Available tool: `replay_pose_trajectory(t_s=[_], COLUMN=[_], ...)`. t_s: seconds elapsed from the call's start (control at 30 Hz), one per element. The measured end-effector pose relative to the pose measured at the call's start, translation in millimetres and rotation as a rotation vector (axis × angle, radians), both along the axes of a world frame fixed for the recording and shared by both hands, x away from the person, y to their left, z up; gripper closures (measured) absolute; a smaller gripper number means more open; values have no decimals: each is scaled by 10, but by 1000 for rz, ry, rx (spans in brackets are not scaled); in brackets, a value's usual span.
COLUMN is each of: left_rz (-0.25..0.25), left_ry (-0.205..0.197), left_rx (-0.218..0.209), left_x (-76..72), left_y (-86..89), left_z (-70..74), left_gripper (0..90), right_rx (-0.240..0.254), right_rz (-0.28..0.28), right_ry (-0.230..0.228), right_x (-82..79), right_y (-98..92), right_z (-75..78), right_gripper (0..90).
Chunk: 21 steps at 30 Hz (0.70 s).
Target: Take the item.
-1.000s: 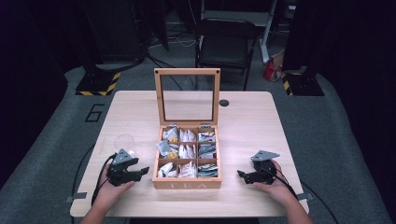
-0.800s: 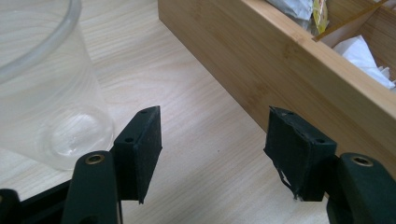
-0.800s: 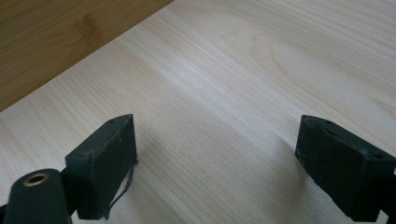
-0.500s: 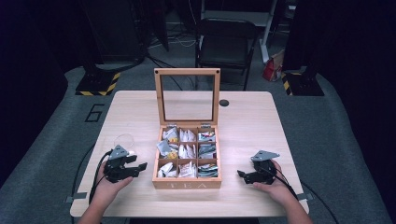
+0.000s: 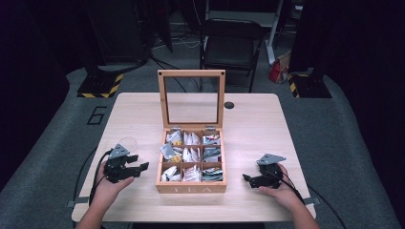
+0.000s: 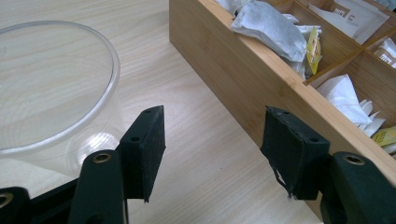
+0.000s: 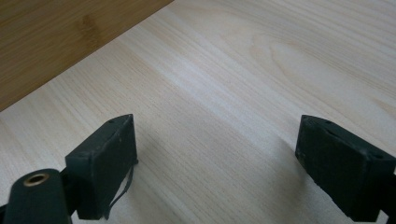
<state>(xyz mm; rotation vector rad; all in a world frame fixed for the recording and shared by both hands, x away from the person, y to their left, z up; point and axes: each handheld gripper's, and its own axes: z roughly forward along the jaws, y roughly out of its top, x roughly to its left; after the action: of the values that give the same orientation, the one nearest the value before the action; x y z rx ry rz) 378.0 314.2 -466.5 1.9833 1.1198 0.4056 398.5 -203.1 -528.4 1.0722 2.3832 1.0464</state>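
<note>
— Two grippers, both released: left gripper [image 5: 138, 169] fingers just narrowed a little, nothing between; right gripper [image 5: 247, 180] fingers spread wide over bare surface [image 7: 233, 70].
— And the clear cup [image 5: 125, 143]?
— Lower left of the high view, just beside the left gripper, apart from the bamboo tea box [image 5: 191, 187]; thin, smooth, round-rimmed plastic; likely light, slippery, easily crushed; best pinched gently across the rim wall.
— Tea bags [image 6: 268, 28]?
— Soft paper, limp; inside the box's compartments.

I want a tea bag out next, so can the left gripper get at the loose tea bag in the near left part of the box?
Probably yes. The left gripper is open beside the tea box, lid up; the tea bag lies exposed on top.
</note>
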Motion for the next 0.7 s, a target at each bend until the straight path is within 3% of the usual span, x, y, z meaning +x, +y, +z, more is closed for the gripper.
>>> replay_pose_trajectory(t_s=[0.23,0.47,0.7], left_rz=[-5,-11,-18], left_ry=[-7,-39,-39], left_rx=[3,16,22], left_x=[43,118,177], left_y=[-37,-76,-129], left_z=[95,216,277], left_gripper=[408,417,428], right_rx=[0,0,0], right_rz=[0,2,0], right_ry=[0,1,0], right_x=[0,0,0], right_y=[0,-1,0], right_z=[0,1,0], right_gripper=[119,119,119])
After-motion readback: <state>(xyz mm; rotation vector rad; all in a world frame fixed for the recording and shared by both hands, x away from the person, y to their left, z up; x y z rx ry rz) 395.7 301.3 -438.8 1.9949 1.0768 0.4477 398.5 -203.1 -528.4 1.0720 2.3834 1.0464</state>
